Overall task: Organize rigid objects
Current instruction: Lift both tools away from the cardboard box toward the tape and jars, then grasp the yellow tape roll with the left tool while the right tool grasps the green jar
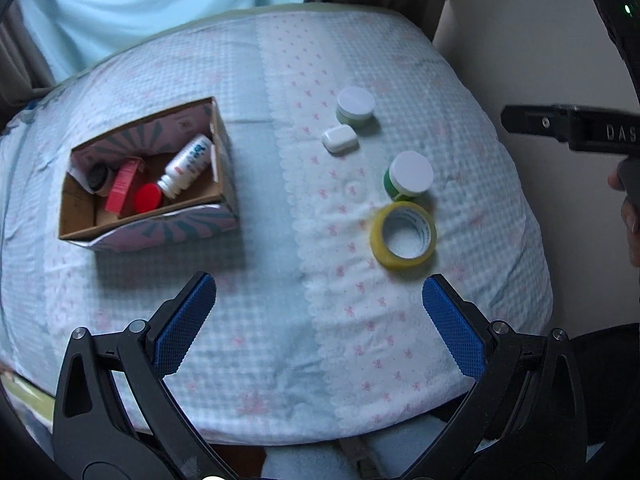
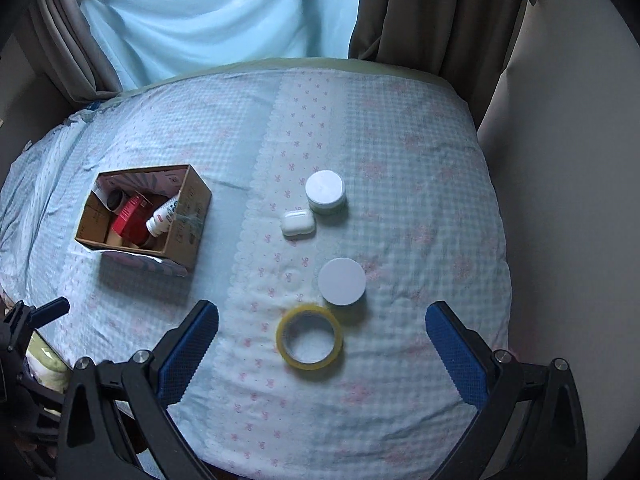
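Note:
An open cardboard box [image 1: 224, 152] [image 2: 188, 216] sits on the bed at the left, holding a white bottle [image 1: 186, 166], a red carton [image 1: 124, 186], a red cap [image 1: 148, 198] and a dark jar [image 1: 98, 176]. To the right lie a pale green jar with white lid [image 1: 355, 106] [image 2: 325, 192], a small white case [image 1: 339, 139] [image 2: 298, 222], a green jar with white lid [image 1: 409, 176] [image 2: 342, 286] and a yellow tape roll [image 1: 403, 235] [image 2: 309, 338]. My left gripper [image 1: 318, 308] is open and empty above the bedspread. My right gripper [image 2: 320, 336] is open, the tape roll between its fingers below.
The bedspread [image 1: 280, 340] is pale blue check with a white pink-bow strip. A wall [image 2: 568, 160] runs along the right edge. Brown curtains [image 2: 420, 8] and a light blue sheet [image 2: 220, 8] hang behind. The right tool's body [image 1: 568, 128] shows at the left view's right edge.

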